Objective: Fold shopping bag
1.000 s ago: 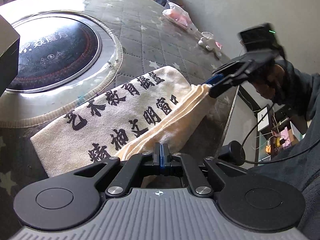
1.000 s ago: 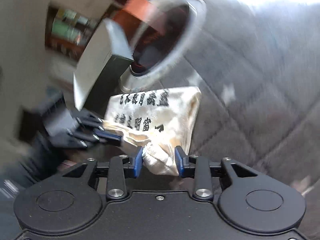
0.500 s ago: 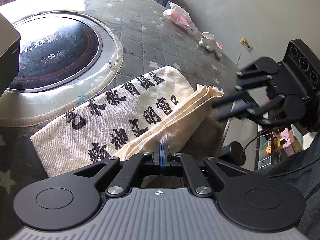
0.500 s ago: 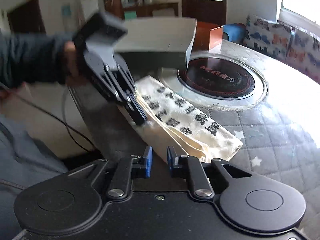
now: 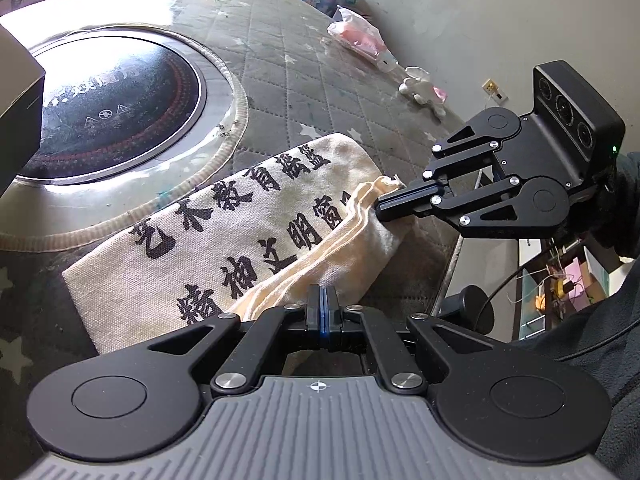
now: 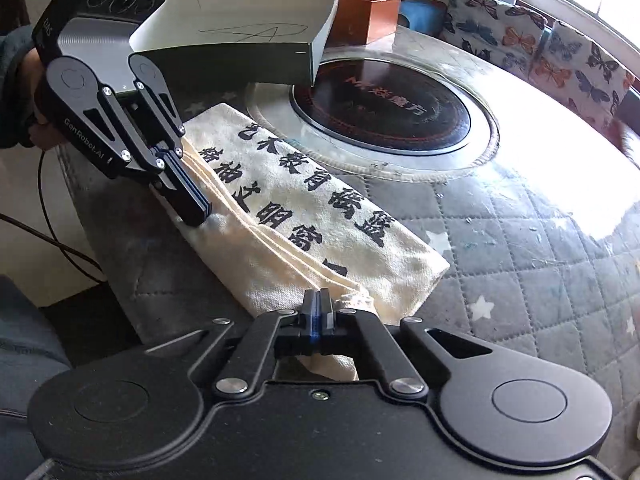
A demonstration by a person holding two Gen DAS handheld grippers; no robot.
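A cream canvas shopping bag (image 5: 224,224) with black Chinese characters lies folded into a long strip near the table's edge; it also shows in the right wrist view (image 6: 304,208). My left gripper (image 5: 322,300) is shut on the folded edge at one end, also seen in the right wrist view (image 6: 196,208). My right gripper (image 6: 318,304) is shut on the bag's edge at the other end, also seen in the left wrist view (image 5: 380,204).
A round black induction hob (image 5: 100,108) is set in the quilted grey table (image 6: 540,264). A grey box (image 6: 240,44) and a brown box (image 6: 368,12) stand behind the bag. A pink packet (image 5: 360,38) and small toy (image 5: 422,90) lie farther off.
My right gripper let go of the bag's end, swung away, then came back and closed on the bag's edge. My left gripper has stayed shut on its end.
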